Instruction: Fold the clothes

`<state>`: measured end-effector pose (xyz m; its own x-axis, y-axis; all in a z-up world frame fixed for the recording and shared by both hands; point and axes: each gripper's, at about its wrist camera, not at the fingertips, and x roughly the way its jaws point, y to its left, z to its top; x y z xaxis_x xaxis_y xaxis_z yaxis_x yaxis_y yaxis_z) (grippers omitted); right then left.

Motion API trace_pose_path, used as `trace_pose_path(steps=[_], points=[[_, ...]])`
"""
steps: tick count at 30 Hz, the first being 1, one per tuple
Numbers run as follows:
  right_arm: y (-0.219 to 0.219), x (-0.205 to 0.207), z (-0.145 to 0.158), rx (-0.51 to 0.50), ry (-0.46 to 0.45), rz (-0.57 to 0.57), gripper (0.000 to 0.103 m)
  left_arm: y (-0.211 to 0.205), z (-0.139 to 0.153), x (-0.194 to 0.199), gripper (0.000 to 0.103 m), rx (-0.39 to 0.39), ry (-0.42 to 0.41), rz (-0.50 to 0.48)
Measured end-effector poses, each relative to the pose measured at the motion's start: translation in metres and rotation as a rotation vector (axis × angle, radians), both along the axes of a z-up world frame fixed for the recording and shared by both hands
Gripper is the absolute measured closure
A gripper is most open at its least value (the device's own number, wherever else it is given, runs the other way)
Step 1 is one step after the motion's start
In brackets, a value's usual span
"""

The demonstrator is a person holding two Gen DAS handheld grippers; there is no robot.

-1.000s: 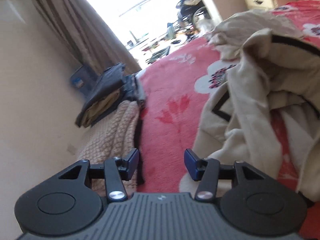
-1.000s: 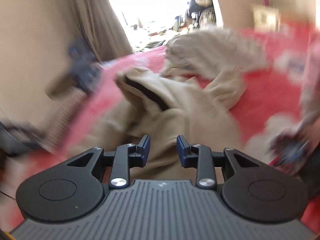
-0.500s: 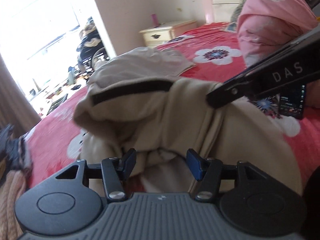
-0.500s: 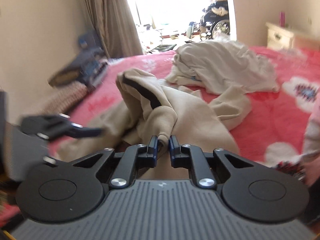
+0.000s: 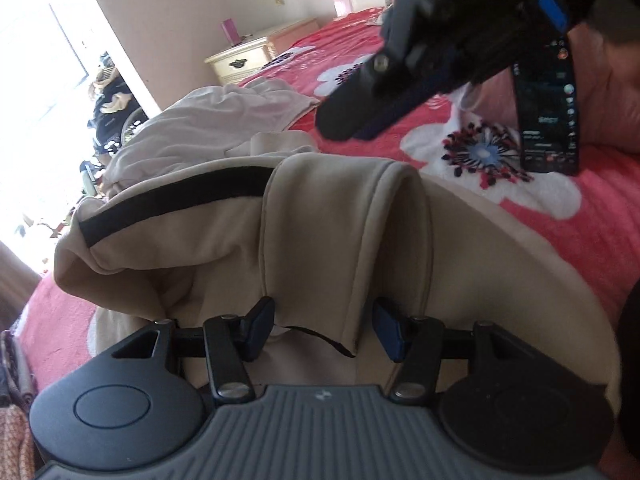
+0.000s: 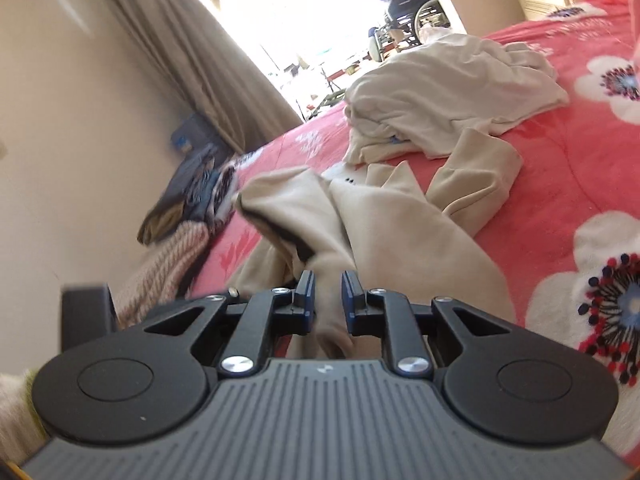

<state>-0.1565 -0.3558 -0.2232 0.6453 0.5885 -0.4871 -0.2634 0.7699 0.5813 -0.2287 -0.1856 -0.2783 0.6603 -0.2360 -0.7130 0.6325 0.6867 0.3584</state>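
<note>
I count two garments on the bed: one beige garment [image 6: 404, 220] near me and one white garment [image 6: 448, 92] farther off. I see one nightstand [image 5: 244, 60], one phone [image 5: 548, 120], one curtain [image 6: 192, 52] and one wheelchair [image 6: 420, 12].

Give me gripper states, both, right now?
left gripper: open, a fold of the beige garment between its fingers, pads not pressing.
right gripper: opening slightly, pads on a pinch of the beige garment.

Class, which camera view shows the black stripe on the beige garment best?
The left wrist view: the black stripe runs unobstructed along the beige garment. The right wrist view shows only a dark sliver in a fold.
</note>
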Motion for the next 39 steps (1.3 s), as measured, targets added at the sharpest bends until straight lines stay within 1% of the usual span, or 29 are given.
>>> trace_pose_path(steps=[2, 3, 5, 6, 7, 8, 10, 11, 12, 13, 14, 18, 19, 21, 23, 25, 26, 28, 30, 33, 36, 38, 39], points=[[-0.006, 0.001, 0.000, 0.030, 0.007, -0.017, 0.088, 0.000, 0.000, 0.006, 0.049, -0.004, -0.041, 0.040], [-0.008, -0.001, 0.000, 0.041, 0.007, -0.025, 0.088, 0.001, 0.003, 0.008, 0.052, -0.013, -0.072, 0.062], [-0.012, -0.006, 0.002, 0.057, 0.001, -0.040, 0.088, 0.007, 0.011, 0.012, 0.053, -0.054, -0.136, 0.113], [-0.013, -0.010, 0.002, 0.071, 0.008, -0.046, 0.088, 0.010, 0.015, 0.015, 0.053, -0.076, -0.151, 0.132], [-0.015, -0.014, 0.001, 0.084, 0.015, -0.052, 0.088, 0.012, 0.015, 0.020, 0.053, -0.087, -0.152, 0.143], [-0.017, -0.017, 0.000, 0.097, 0.023, -0.058, 0.088, 0.012, 0.014, 0.024, 0.053, -0.082, -0.141, 0.136], [-0.017, -0.025, -0.004, 0.127, 0.051, -0.060, 0.088, 0.007, 0.006, 0.031, 0.055, -0.050, -0.133, 0.097], [-0.016, -0.029, -0.008, 0.145, 0.067, -0.056, 0.088, 0.004, 0.003, 0.033, 0.064, -0.039, -0.139, 0.070], [-0.014, -0.032, -0.011, 0.159, 0.087, -0.051, 0.088, 0.002, 0.002, 0.035, 0.079, -0.039, -0.140, 0.057], [-0.011, -0.035, -0.014, 0.157, 0.105, -0.047, 0.088, 0.004, 0.006, 0.039, 0.082, -0.054, -0.130, 0.062], [-0.008, -0.039, -0.017, 0.154, 0.123, -0.043, 0.088, 0.005, 0.010, 0.043, 0.084, -0.073, -0.122, 0.070], [0.016, -0.054, -0.021, 0.078, 0.151, 0.001, 0.087, 0.028, 0.045, 0.052, 0.088, -0.209, -0.066, 0.158], [0.023, -0.055, -0.021, 0.059, 0.153, 0.014, 0.084, 0.035, 0.055, 0.055, 0.088, -0.235, -0.060, 0.176], [0.039, -0.058, -0.021, 0.034, 0.150, 0.028, 0.075, 0.049, 0.075, 0.059, 0.089, -0.285, -0.050, 0.210], [0.056, -0.058, -0.019, 0.007, 0.129, 0.020, 0.061, 0.060, 0.094, 0.062, 0.089, -0.335, -0.048, 0.238], [0.073, -0.056, -0.017, -0.003, 0.106, -0.008, 0.055, 0.070, 0.110, 0.062, 0.089, -0.376, -0.054, 0.259], [0.081, -0.055, -0.018, -0.010, 0.113, -0.025, 0.053, 0.074, 0.118, 0.062, 0.090, -0.387, -0.063, 0.264], [0.099, -0.054, -0.018, -0.027, 0.128, -0.052, 0.052, 0.079, 0.131, 0.060, 0.091, -0.393, -0.089, 0.261], [0.116, -0.056, -0.016, -0.059, 0.137, -0.067, 0.050, 0.083, 0.140, 0.056, 0.092, -0.397, -0.105, 0.252], [0.142, -0.070, -0.011, -0.158, 0.116, -0.102, 0.046, 0.087, 0.150, 0.050, 0.092, -0.420, -0.111, 0.242], [0.163, -0.082, -0.006, -0.230, 0.110, -0.200, 0.037, 0.090, 0.155, 0.044, 0.092, -0.440, -0.124, 0.242], [0.181, -0.088, -0.004, -0.299, 0.099, -0.237, 0.026, 0.093, 0.159, 0.043, 0.092, -0.463, -0.128, 0.245], [0.189, -0.087, -0.006, -0.337, 0.097, -0.245, 0.023, 0.095, 0.161, 0.042, 0.092, -0.477, -0.128, 0.250]])
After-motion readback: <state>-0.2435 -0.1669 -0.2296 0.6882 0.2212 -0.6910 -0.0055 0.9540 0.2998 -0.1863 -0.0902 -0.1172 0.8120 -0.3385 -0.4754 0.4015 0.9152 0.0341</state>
